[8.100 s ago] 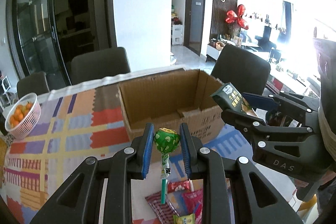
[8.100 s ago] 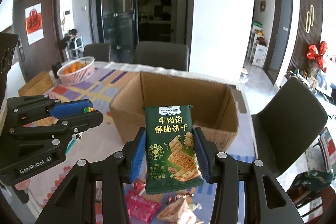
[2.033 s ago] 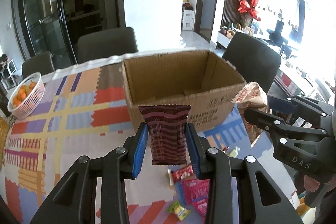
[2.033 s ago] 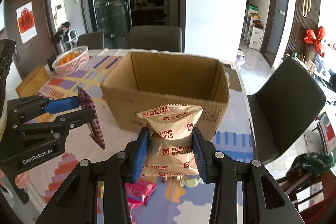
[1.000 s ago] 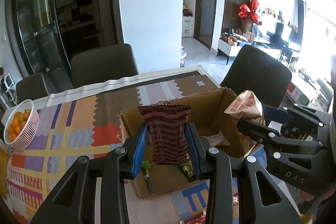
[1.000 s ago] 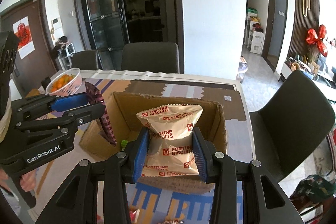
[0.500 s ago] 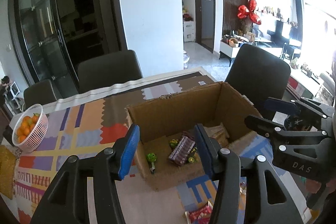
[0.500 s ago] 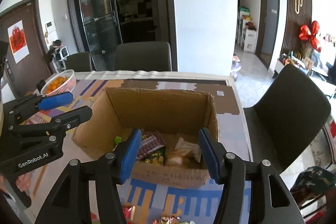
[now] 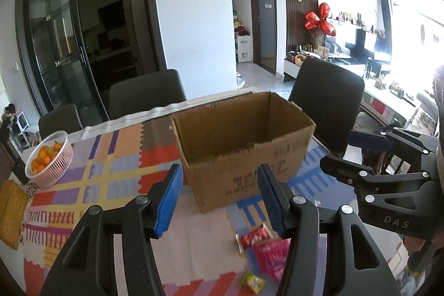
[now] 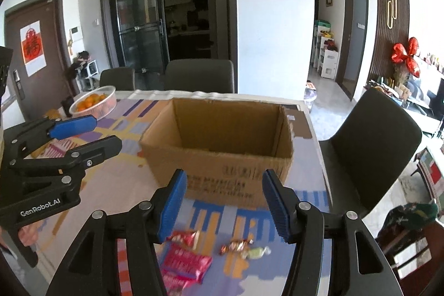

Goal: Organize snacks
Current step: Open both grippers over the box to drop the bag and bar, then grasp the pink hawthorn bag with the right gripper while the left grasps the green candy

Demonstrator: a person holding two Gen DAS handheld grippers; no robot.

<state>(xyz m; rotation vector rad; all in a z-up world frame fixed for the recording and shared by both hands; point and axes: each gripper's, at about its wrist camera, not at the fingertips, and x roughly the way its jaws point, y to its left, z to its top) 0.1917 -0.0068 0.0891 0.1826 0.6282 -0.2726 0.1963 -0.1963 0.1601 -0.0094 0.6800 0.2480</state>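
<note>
Claws, left (image 9: pixel 219 197) and right (image 10: pixel 223 203), both spread wide and empty near cardboard box (image 10: pixel 219 154), probably lined up for loose snacks (image 10: pixel 184 262) lying on worktop (image 9: pixel 111 179) just below.

My left tool (image 9: pixel 220 197) is matte black plastic, two angular fingers with triangular cut-outs, silver round screws at the joints and ribbed blue pads (image 9: pixel 169 197) inside. In the right view its side carries white "GenRobot.AI" lettering. My right tool (image 10: pixel 224 203) has the same build; in the left view its flank reads "DAS".
</note>
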